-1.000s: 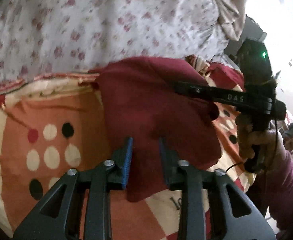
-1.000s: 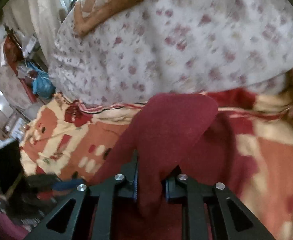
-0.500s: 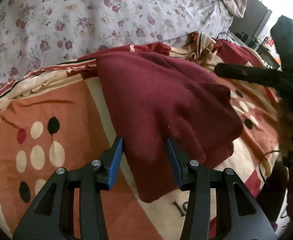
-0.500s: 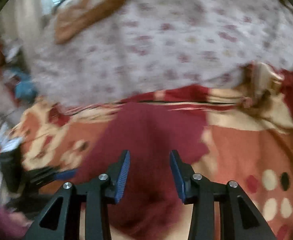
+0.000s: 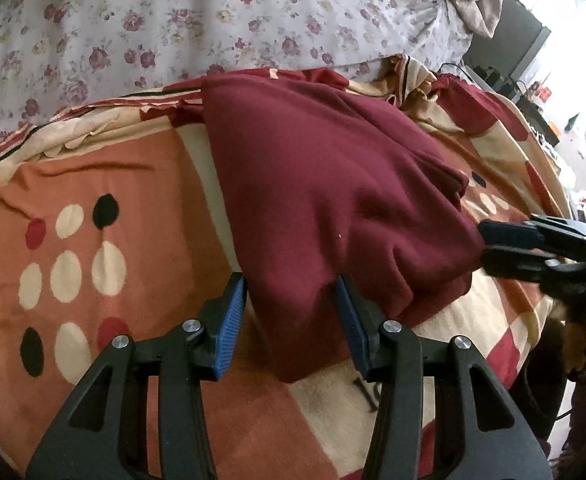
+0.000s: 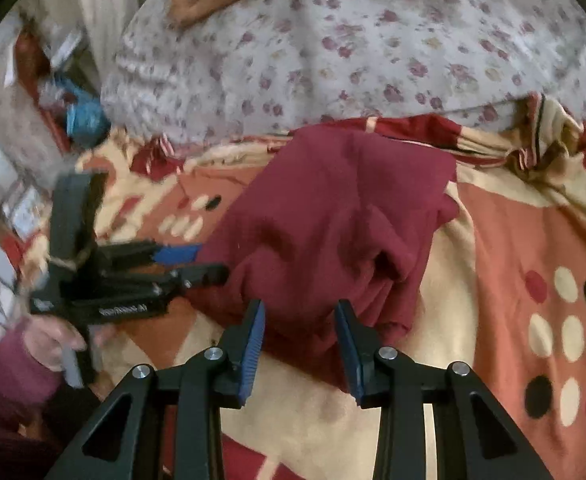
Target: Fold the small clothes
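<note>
Garment (image 5: 333,200) on blanket (image 5: 93,280); floral quilt (image 5: 213,20) behind.

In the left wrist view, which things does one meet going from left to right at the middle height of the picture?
Dotted patch of the blanket → maroon garment → right gripper, at the garment's right edge.

Maroon garment (image 5: 333,184), orange dotted blanket (image 5: 93,280), floral white quilt (image 5: 213,12)

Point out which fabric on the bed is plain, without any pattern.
The maroon garment: solid colour, lying on the dotted orange blanket, before the floral quilt.
</note>
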`<state>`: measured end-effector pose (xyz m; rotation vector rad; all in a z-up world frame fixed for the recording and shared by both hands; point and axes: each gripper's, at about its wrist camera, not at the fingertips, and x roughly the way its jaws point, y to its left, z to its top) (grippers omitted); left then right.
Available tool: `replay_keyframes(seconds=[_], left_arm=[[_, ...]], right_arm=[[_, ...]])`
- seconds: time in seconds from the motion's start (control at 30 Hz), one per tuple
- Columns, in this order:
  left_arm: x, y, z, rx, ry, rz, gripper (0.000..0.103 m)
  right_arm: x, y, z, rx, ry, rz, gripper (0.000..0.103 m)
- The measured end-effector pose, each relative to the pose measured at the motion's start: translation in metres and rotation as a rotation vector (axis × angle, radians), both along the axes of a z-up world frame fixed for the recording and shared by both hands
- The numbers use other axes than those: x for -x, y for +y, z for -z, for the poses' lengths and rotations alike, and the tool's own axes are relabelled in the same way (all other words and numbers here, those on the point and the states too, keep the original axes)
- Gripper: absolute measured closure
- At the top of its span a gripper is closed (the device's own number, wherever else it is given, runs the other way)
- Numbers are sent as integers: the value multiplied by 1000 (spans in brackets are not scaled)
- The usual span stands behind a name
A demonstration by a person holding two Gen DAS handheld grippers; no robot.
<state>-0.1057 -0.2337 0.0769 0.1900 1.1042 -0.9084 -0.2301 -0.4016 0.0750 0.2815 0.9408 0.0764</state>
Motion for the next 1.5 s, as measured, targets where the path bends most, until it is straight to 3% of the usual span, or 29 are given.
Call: replay_keyframes(seconds=[0.07,0.17,0.3,0.4,0.57,0.63,0.7,0.77,0.9,0.93,1.03,1.13,1.33,1.43,1.5], left_arm=[[3,0,-2,-7,-7,-2,57],[7,3,-7,-21,-13,4,57],[16,9,-23,-15,-66,37,57],[13,5,-28,-7,-96,27,57],[-1,-3,-38,53,-79,-21,57],[-5,-10,-39,52,-95,-24,57],[-11,-18,-35,45,-90,-30,57],[-17,-26,-30,33,-89,-40,57],[-25,-36,-19,-5,-103,-65,57],[-26,-39,-17,-15,-116,-71,52],[-27,-42,-12,-24,-121,-76,46],[-24,-46,-6,-40,-139,-65,43],[-26,-44,-6,-32,-117,-74,42],[-29,-41,-7,-23,-92,-73,42],[-31,-37,-11,-1,-69,-66,42]], right_arm=[[-9,4,11,7,9,19,69],[-15,2,19,-36,-26,47,95],[11,-12,10,17,-15,68,96],[17,-18,20,2,25,89,96],[20,-14,12,5,40,66,96],[22,-19,-3,-9,30,73,90],[21,-22,-25,4,-36,98,68],[13,-23,-37,33,-100,130,58],[-43,-24,-22,110,-77,163,58],[-52,-25,-16,110,-67,166,58],[-76,-37,22,139,40,227,59],[-75,-47,44,105,56,258,59],[-57,-54,27,38,39,258,59],[-45,-61,18,-22,-10,281,51],[-40,-67,19,-66,-29,288,33]])
